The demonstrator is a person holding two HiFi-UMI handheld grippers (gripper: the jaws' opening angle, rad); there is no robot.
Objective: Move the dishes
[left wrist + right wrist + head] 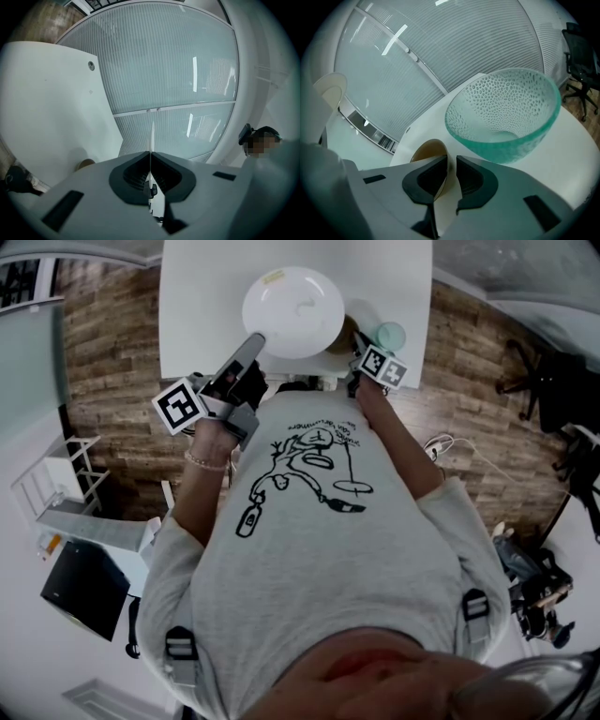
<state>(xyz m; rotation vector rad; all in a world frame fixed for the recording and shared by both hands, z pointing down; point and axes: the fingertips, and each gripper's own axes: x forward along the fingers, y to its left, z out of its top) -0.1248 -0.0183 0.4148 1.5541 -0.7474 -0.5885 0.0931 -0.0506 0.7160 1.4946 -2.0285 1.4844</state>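
In the head view the person's shirt (328,521) covers the near edge of the white table (197,306). Of the right gripper (356,357) little shows there beyond its marker cube, and its tips are lost between the plate and the cup. The white plate (292,310) hangs over the near middle of the table, held by its near-left rim in the left gripper (255,341). A small yellowish patch sits by its far rim, and the faint marks at its centre are too small to read. From the left gripper view the plate (151,136) is only a thin white line seen edge-on, with the left gripper (151,157) closed tight on it. The table (47,108) tilts away to the left, and just a tan sliver of the cup (86,164) peeks above the gripper body. In the right gripper view the right gripper (451,164) is clamped on the wall of the beige cup (425,152), one pad inside the rim and the other outside (most of the cup's inside is therefore covered). Just right of it stands the green glass bowl (506,112), upright on the table (576,150), showing only its own dimpled glass within. A pale curved shape (329,89) at the left margin is too distorted to name.
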